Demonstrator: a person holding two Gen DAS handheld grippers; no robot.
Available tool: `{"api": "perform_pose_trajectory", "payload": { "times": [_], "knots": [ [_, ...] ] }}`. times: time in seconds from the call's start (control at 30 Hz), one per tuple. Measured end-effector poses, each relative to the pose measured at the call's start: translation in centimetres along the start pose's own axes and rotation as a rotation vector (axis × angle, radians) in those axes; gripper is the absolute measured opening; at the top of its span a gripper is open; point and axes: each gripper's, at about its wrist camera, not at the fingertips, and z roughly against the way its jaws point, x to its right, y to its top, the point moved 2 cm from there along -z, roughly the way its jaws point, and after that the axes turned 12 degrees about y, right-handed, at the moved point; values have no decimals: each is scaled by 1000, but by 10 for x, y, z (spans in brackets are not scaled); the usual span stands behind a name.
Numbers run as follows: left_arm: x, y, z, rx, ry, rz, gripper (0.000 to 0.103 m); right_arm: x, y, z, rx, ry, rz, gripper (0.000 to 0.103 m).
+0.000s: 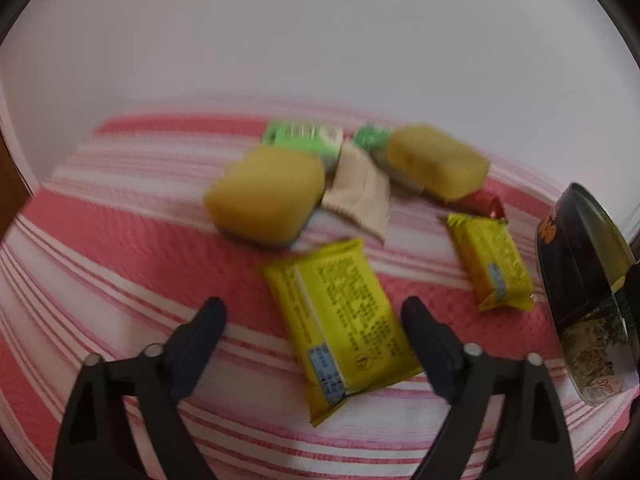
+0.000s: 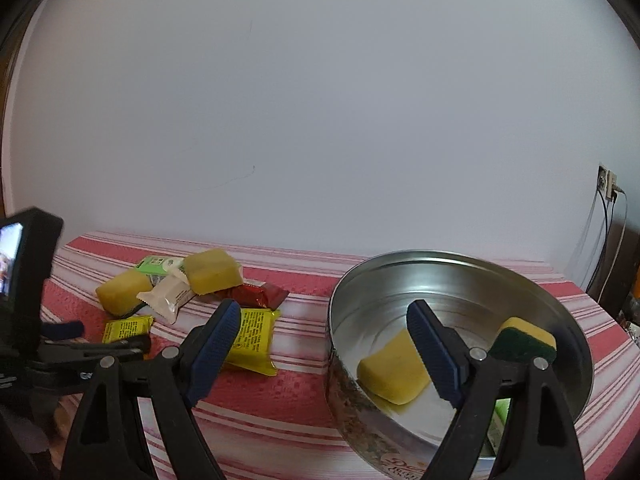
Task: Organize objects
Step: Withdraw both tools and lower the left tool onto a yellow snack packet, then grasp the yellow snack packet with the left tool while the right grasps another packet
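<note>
Both claws were spread: the left claw (image 1: 314,312) straddled a yellow packet (image 1: 340,332); the right claw (image 2: 324,316) hung over the tin (image 2: 460,276) holding sponges (image 2: 394,372).

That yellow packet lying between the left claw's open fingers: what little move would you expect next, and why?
Probably the left gripper eases down and closes on the yellow packet. Its jaws are open, empty, and already straddle that packet on the striped cloth. The round tin already holds two sponges, so loose items seem bound there. The right gripper hangs open and empty by the tin.
</note>
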Motion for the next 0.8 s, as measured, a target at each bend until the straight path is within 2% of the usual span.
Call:
{"api": "perform_pose_trajectory", "payload": {
  "times": [0.03, 0.1, 0.2, 0.3, 0.43, 0.6, 0.8],
  "knots": [
    [-1, -1, 1, 8, -2, -2, 82, 0, 1, 1, -2, 3, -2, 87],
    [0, -3, -1, 7, 4, -17, 79, -2, 1, -2, -10, 10, -4, 87],
    [-1, -4, -2, 22, -7, -54, 53, -9, 1, -8, -22, 22, 4, 87],
    [-8, -3, -5, 24, -44, -75, 51, -15, 3, -14, -30, 30, 14, 87],
    [-25, -3, -9, 28, -44, -50, 51, -25, 4, -25, -48, 43, 24, 87],
    [-50, 5, 16, 153, -12, 18, 51, -43, 7, -40, -83, 89, 40, 87],
    [-63, 8, 34, 262, 42, 61, 51, -65, 8, -79, -208, 155, 34, 87]
  ]
}}
